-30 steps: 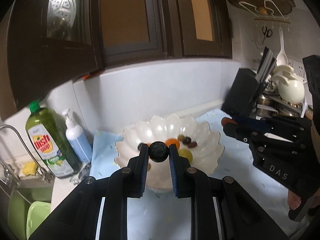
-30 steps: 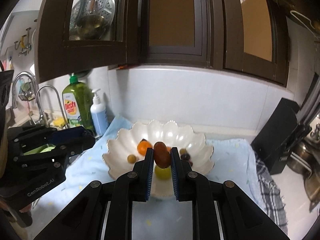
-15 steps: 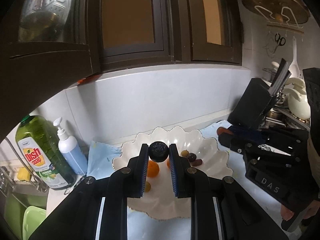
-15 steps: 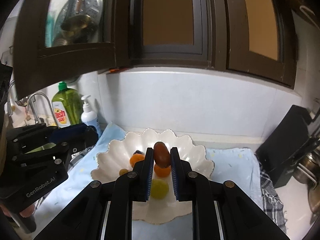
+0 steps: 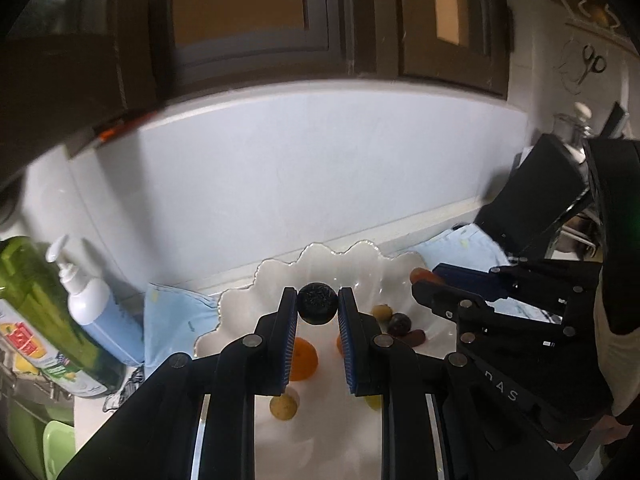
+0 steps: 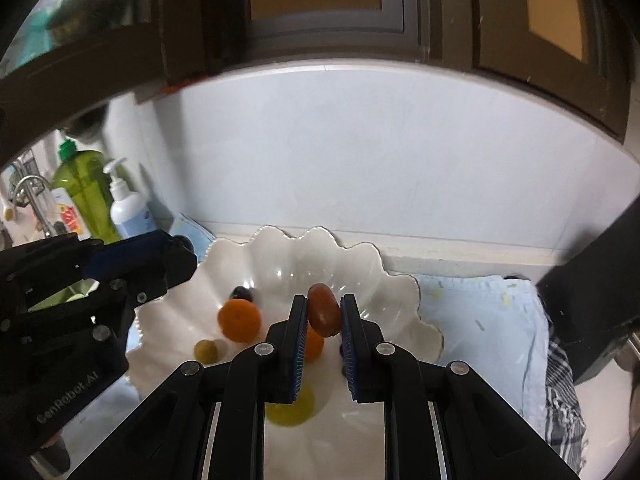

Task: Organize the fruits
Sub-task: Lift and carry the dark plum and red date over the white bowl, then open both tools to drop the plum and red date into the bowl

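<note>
Left gripper (image 5: pixel 318 312) clamped on a dark round fruit (image 5: pixel 317 309), held above the scalloped white bowl (image 5: pixel 240 308), over its back half. Right gripper (image 6: pixel 324 316) clamped on a reddish-brown oval fruit (image 6: pixel 322 310), also held above the bowl, nearer its middle.

Best to come down slowly on the left first, aiming for bare white floor behind the orange (image 5: pixel 304 358) and left of the small dark cluster (image 5: pixel 398 324); to part the fingers only once low, since a round fruit will likely roll down the sloped wall. On the right, best to set the oval one on its long side, clear of the yellow fruit (image 6: pixel 290 410) near the front rim. Worth keeping the two tools apart while lowering.

Against a second ago: both cameras now higher and tipped further down, bowl floor showing more fully, rim lower in view. Grips on both fruits unchanged. Green soap bottle (image 5: pixel 44 320) and white pump bottle (image 5: pixel 96 312) pushed toward the left edge of the left view. Right gripper closer in the left view.
</note>
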Action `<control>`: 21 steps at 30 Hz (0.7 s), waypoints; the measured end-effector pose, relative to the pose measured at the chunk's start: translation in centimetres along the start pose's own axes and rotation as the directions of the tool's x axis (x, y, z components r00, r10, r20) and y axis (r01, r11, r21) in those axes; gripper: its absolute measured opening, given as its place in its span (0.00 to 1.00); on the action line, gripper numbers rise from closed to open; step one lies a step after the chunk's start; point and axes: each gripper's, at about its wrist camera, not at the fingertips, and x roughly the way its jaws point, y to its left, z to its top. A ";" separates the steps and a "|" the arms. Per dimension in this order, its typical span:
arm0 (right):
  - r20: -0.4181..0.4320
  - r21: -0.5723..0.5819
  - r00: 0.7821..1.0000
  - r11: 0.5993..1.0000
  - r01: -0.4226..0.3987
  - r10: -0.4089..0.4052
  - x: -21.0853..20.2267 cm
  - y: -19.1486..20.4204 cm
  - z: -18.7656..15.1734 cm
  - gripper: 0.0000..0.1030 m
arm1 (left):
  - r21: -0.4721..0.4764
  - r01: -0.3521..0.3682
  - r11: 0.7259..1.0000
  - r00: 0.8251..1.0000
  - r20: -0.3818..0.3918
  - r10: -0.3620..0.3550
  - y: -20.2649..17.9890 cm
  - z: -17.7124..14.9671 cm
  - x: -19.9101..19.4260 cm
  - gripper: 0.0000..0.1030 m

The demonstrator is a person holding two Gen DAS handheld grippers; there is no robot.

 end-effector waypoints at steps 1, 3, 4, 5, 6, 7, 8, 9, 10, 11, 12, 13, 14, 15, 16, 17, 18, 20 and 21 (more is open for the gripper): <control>-0.015 0.000 1.000 1.000 0.000 0.000 0.7 -0.1 0.2 0.18 | -0.004 0.001 1.000 1.000 -0.012 -0.001 0.1 0.3 0.8 0.21; -0.041 0.002 0.999 1.000 0.001 0.000 1.9 -0.3 0.6 0.18 | -0.004 -0.004 1.000 0.999 -0.036 0.003 0.1 0.5 2.0 0.21; -0.060 0.010 0.998 1.000 -0.003 0.004 2.6 -0.5 0.8 0.18 | -0.002 0.004 1.000 0.999 -0.051 -0.004 0.2 0.6 2.5 0.21; -0.074 0.021 0.997 1.000 -0.016 0.018 3.2 -0.6 0.9 0.18 | -0.002 0.000 1.000 0.998 -0.063 0.000 0.2 0.7 3.0 0.21; -0.087 0.033 0.996 0.999 -0.029 0.032 3.7 -0.9 1.0 0.18 | -0.003 -0.006 1.000 0.997 -0.077 0.005 0.3 0.9 3.6 0.21; -0.103 0.042 0.994 0.999 -0.034 0.038 4.3 -1.1 1.2 0.18 | -0.006 -0.005 1.000 0.996 -0.086 0.005 0.5 1.1 4.1 0.21; -0.113 0.044 0.993 0.998 -0.035 0.040 4.8 -1.2 1.4 0.18 | -0.011 -0.005 1.000 0.995 -0.096 0.004 0.6 1.2 4.6 0.21; -0.122 0.044 0.992 0.999 -0.032 0.037 5.3 -1.2 1.4 0.18 | -0.016 -0.003 1.000 0.994 -0.108 0.001 0.7 1.4 5.2 0.21; -0.134 0.043 0.990 0.999 -0.029 0.034 5.8 -1.4 1.5 0.18 | -0.020 0.001 1.000 0.993 -0.120 -0.003 0.8 1.6 5.7 0.21; -0.143 0.041 0.989 0.999 -0.031 0.036 6.2 -1.6 1.6 0.18 | -0.021 0.003 1.000 0.991 -0.132 -0.006 0.9 1.7 6.3 0.21; -0.150 0.040 0.988 0.999 -0.028 0.033 6.6 -1.7 1.7 0.18 | -0.022 0.006 1.000 0.990 -0.143 -0.009 1.0 1.8 6.7 0.21; -0.155 0.038 0.987 0.999 -0.025 0.030 6.8 -1.8 1.8 0.18 | -0.025 0.007 1.000 0.989 -0.151 -0.011 1.1 1.9 7.1 0.21; -0.159 0.034 0.987 0.999 -0.020 0.025 7.0 -1.8 1.9 0.18 | -0.031 0.004 1.000 0.987 -0.158 -0.009 1.2 1.9 7.5 0.21; -0.165 0.032 0.986 0.999 -0.016 0.021 7.3 -1.8 2.0 0.18 | -0.035 -0.003 0.999 0.986 -0.167 -0.003 1.3 1.9 7.8 0.22; -0.171 0.032 0.985 0.999 -0.014 0.020 7.5 -2.0 2.1 0.18 | -0.034 -0.009 0.999 0.985 -0.175 0.003 1.3 1.9 8.2 0.25; -0.177 0.032 0.984 0.999 -0.014 0.020 7.8 -2.1 2.1 0.18 | -0.034 -0.012 0.999 0.984 -0.180 0.006 1.4 1.9 8.4 0.31; -0.183 0.032 0.983 0.999 -0.012 0.018 7.9 -2.2 2.2 0.18 | -0.036 -0.014 0.999 0.983 -0.184 0.007 1.4 1.8 8.6 0.33; -0.194 0.037 0.981 0.999 -0.013 0.019 8.3 -2.4 2.2 0.19 | -0.035 -0.024 0.999 0.983 -0.185 0.018 1.5 1.8 8.9 0.36; -0.202 0.036 0.979 0.999 -0.009 0.016 8.5 -2.5 2.2 0.20 | -0.035 -0.030 0.999 0.982 -0.187 0.023 1.6 1.8 8.9 0.37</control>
